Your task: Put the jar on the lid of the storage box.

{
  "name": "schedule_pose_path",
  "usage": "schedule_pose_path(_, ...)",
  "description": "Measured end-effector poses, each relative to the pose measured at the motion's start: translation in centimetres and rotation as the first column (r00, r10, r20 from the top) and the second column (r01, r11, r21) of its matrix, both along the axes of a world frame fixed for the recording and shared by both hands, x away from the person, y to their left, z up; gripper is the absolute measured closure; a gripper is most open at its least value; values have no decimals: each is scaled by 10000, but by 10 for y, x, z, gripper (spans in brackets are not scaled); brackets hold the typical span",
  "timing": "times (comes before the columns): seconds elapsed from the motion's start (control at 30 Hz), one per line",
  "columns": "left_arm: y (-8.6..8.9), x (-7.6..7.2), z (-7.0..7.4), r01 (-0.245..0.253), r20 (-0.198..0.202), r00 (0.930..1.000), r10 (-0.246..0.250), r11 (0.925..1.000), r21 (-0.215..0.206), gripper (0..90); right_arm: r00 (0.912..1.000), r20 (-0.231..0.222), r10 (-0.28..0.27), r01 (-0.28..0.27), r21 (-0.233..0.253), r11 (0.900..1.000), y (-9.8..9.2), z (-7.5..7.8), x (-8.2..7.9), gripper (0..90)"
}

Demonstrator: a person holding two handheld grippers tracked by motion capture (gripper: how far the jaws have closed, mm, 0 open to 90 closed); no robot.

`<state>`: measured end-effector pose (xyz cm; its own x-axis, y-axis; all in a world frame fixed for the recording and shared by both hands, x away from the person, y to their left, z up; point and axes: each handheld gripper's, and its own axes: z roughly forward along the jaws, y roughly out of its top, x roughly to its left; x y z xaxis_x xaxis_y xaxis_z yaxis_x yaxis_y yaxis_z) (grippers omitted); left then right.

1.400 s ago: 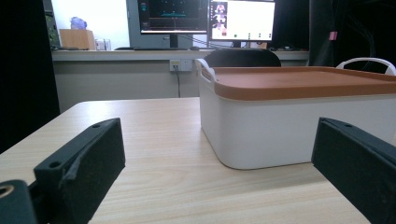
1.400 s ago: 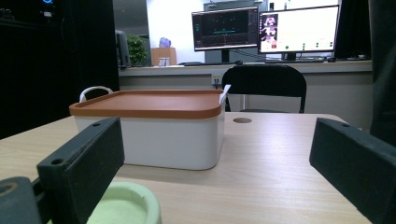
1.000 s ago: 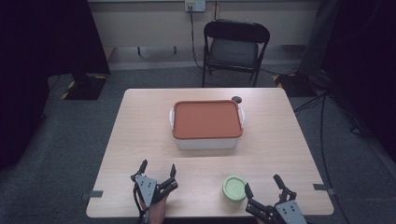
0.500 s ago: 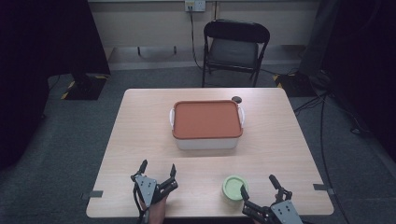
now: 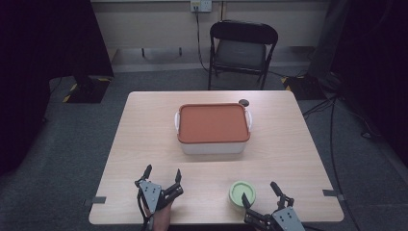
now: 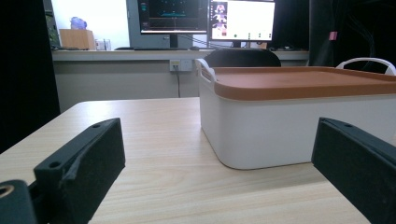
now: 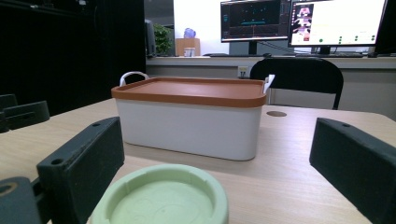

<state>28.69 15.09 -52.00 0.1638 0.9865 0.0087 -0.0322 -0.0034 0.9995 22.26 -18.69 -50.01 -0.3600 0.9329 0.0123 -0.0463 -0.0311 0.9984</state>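
Now right gripper [image 5: 260,191] sits lower, nearer the table edge; left gripper [image 5: 162,175] unchanged.

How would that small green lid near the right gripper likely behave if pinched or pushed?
The green lid looks like rigid moulded plastic, so probably stiff and light. Lying flat and low on the table, it would likely slide, not tip. Its round rim might slip between the right gripper fingers.
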Motion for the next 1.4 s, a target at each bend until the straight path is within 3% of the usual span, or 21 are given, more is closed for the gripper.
schedule_pose_path(0.5, 0, 0, 0, 2, 4, 10000, -2, 10000, 7, 22, 9998, -82, 161, -162, -218, 9996, 9, -2, 1, 13)
schedule_pose_path(0.77, 0, 0, 0, 2, 5, 10000, -2, 10000, 6, 22, 9986, -20, 535, -536, -469, 9975, 14, -4, 2, 8)
schedule_pose_path(0.97, 0, 0, 0, 3, 5, 10000, -3, 10000, 7, 22, 9990, 7, 458, -457, -370, 9983, 17, -7, 3, 0)
schedule_pose_path(1.4, 0, 0, 0, 0, 4, 10000, 0, 10000, 8, 23, 9977, -459, 496, -518, -478, 9975, 23, -16, 7, 0)
